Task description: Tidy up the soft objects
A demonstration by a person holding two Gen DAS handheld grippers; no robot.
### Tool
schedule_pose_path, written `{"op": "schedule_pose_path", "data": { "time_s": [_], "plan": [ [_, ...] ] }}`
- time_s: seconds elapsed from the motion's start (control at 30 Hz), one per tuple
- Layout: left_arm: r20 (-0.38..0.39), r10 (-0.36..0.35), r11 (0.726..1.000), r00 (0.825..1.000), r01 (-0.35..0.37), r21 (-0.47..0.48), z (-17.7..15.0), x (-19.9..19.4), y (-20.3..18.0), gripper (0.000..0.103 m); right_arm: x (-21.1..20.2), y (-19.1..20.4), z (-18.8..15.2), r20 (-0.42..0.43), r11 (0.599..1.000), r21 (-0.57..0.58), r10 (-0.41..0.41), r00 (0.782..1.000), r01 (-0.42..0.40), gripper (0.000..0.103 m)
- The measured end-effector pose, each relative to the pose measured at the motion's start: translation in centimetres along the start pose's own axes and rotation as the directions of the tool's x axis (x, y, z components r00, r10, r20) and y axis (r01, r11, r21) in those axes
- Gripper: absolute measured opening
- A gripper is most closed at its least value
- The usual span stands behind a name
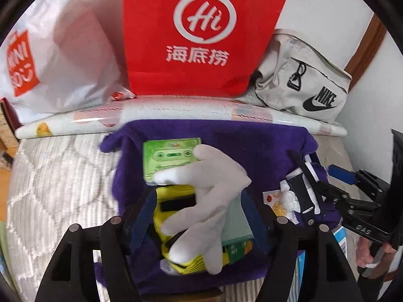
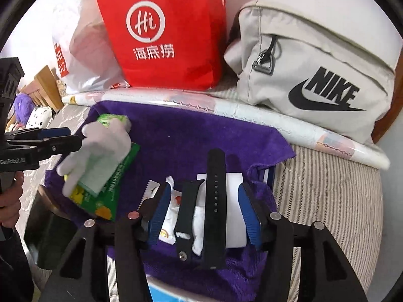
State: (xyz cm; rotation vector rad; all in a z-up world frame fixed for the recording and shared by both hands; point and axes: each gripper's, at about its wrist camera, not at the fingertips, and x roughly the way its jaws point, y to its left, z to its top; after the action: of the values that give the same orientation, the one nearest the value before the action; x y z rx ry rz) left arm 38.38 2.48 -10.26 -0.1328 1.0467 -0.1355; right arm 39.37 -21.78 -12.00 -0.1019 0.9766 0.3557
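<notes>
A purple towel [image 1: 252, 151] lay spread on a striped quilt [image 1: 58, 176], and the soft items rested on it in two groups.

Left group: a white glove [image 1: 209, 201] lay on top of a yellow glove [image 1: 173, 201] and a green packet [image 1: 168, 156]. The left gripper [image 1: 199, 216] pointed down over this pile. Its jaws stood spread, with blue pads [image 1: 143, 216] on either side of the gloves and not pressing on them.

Right group: a black strap [image 2: 215, 201] lay across a white roll [image 2: 234, 201], with small printed sachets [image 2: 168, 216] and white wadding just beside it. The right gripper [image 2: 204, 216] pointed down over this group. Its jaws also stood spread, the pads flanking the strap and roll; contact with the roll's right edge could not be determined.

In the right wrist view, the left gripper's tips were near the white glove's cuff end, and a hand [image 2: 10, 201] held its grip.

Behind the towel, a rolled printed sheet [image 1: 176, 110] lay across the bed. Beyond it stood a white plastic bag [image 1: 63, 58], a red bag [image 1: 201, 32] and a beige pouch [image 2: 314, 75], side by side against the wall.
</notes>
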Motion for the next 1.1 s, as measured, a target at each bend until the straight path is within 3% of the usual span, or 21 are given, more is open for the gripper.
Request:
{"op": "schedule_pose_path", "data": {
  "time_s": [0.47,0.67,0.8,0.93,1.1],
  "plan": [
    [0.086,0.073,0.997,0.994,-0.075,0.017,-4.9,-9.3,-0.3,0.067,-9.0,1.9,-4.0,0.047,0.993,0.115,0.008,0.999,-0.013,0.06],
    [0.136,0.071,0.997,0.988,-0.077,0.032,-8.7,-14.3,-1.7,0.078,-14.1,4.7,-7.3,0.073,0.995,0.092,-0.04,0.997,0.033,0.061],
    [0.178,0.079,0.995,0.981,-0.087,0.04,-11.5,-17.7,-2.8,0.085,-17.6,6.6,-9.4,0.118,0.994,0.087,-0.071,0.991,0.061,0.081],
    [0.21,0.102,0.993,0.972,-0.113,0.042,-14.3,-20.5,-3.8,0.093,-21.1,8.3,-11.6,0.163,0.992,0.098,-0.093,0.982,0.077,0.092],
    [0.232,0.112,0.992,0.966,-0.121,0.027,-17.5,-23.2,-4.6,0.094,-24.3,9.5,-14.8,0.195,0.984,0.134,-0.141,0.971,0.116,0.097]
  ]
}}
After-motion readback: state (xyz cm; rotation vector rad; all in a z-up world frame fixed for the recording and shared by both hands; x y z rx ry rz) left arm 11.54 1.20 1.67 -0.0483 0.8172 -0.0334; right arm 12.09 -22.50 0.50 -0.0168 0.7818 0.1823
